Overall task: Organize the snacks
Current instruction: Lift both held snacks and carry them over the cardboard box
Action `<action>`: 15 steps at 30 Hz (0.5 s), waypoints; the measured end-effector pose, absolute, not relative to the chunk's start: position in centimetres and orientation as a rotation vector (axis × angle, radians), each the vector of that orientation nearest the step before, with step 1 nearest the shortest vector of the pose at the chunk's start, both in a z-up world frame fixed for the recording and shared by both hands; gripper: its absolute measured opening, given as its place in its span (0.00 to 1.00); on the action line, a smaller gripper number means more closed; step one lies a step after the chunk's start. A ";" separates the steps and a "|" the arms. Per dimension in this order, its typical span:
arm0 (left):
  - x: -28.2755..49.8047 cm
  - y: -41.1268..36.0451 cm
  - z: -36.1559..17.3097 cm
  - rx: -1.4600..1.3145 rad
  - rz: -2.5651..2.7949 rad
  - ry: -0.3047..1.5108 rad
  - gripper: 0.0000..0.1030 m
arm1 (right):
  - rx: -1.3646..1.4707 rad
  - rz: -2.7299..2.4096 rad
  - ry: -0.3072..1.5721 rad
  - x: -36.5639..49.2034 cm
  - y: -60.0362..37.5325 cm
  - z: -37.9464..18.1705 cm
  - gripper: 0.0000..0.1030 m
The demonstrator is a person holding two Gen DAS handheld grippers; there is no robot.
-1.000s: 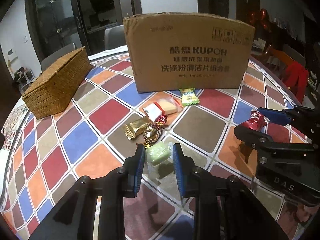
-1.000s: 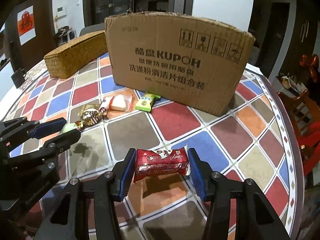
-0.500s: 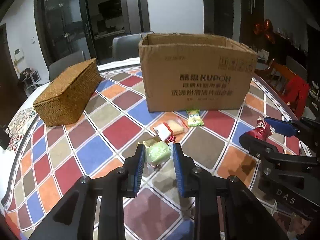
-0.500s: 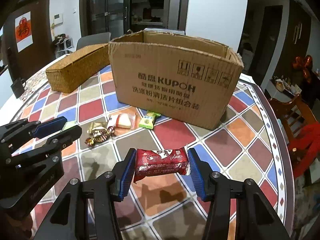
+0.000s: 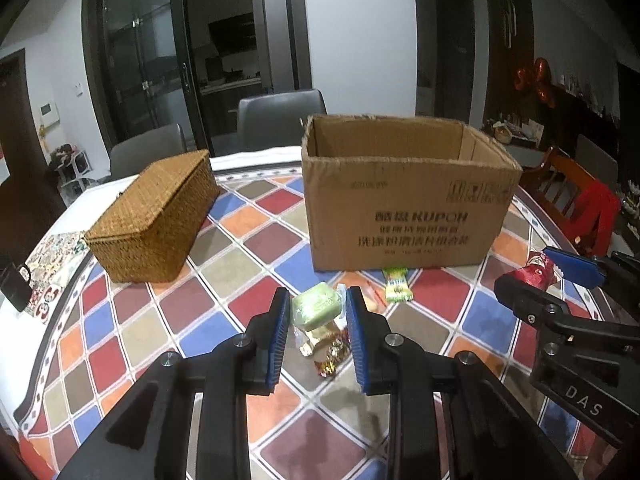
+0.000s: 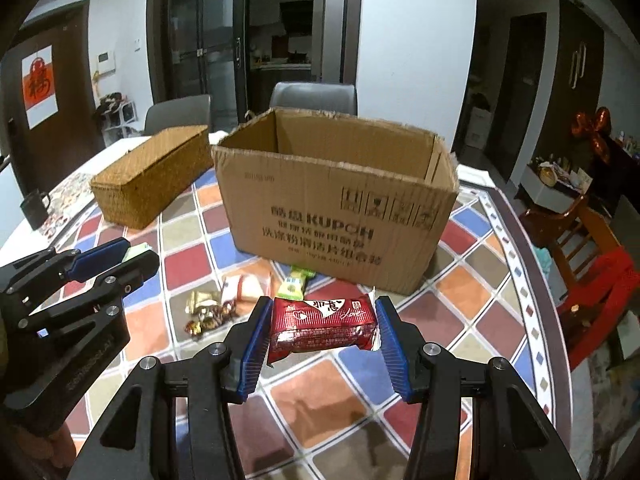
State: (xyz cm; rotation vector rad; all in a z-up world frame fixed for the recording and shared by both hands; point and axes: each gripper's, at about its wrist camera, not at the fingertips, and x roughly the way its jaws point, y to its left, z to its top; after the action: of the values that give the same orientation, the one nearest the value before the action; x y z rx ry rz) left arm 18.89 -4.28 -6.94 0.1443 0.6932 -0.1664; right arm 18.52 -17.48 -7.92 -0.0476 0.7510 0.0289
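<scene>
My left gripper (image 5: 317, 314) is shut on a green wrapped snack (image 5: 316, 309) and holds it above the table, in front of the open cardboard box (image 5: 404, 208). My right gripper (image 6: 322, 326) is shut on a red snack packet (image 6: 322, 324), also held in the air before the box (image 6: 340, 216). The right gripper shows at the right of the left wrist view (image 5: 548, 274), and the left gripper at the left of the right wrist view (image 6: 120, 256). Loose snacks lie on the table: a green packet (image 5: 397, 286), a white-and-red packet (image 6: 244, 286) and gold-wrapped candies (image 6: 206, 312).
A lidded wicker basket (image 5: 154, 218) stands left of the box on the round table with a coloured diamond-pattern cloth (image 5: 224, 292). A dark mug (image 6: 35, 210) sits near the left edge. Grey chairs (image 5: 280, 120) stand behind the table; a wooden chair with red cloth (image 6: 600, 276) is at right.
Both grippers have risen with their snacks, so the box's open top and inside now show. The loose snacks on the table have not moved.
</scene>
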 end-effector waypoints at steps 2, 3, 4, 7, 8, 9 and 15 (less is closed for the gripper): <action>19.0 -4.3 -6.4 0.142 -0.164 0.683 0.28 | -0.046 0.024 0.741 18.7 -17.5 -7.4 0.51; 19.1 -4.2 -6.1 0.141 -0.163 0.677 0.28 | -0.047 0.023 0.738 18.8 -17.4 -7.2 0.51; 19.2 -4.2 -5.8 0.141 -0.163 0.672 0.28 | -0.047 0.027 0.734 18.9 -17.4 -6.9 0.51; 19.4 -4.2 -4.9 0.145 -0.163 0.653 0.28 | -0.050 0.027 0.719 19.1 -17.3 -6.3 0.51; 19.5 -4.1 -4.7 0.143 -0.165 0.650 0.28 | -0.049 0.026 0.715 19.1 -17.3 -6.0 0.51; 19.5 -4.1 -4.4 0.142 -0.166 0.647 0.28 | -0.047 0.025 0.710 19.2 -17.3 -5.8 0.51; 20.0 -4.3 -3.1 0.141 -0.169 0.624 0.28 | -0.047 0.013 0.679 19.5 -17.4 -4.4 0.51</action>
State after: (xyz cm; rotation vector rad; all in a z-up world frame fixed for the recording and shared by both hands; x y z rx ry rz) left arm 20.03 -4.28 -3.06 0.1410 0.6240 -0.1685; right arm 19.52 -17.36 -4.37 -0.0474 0.6788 0.0132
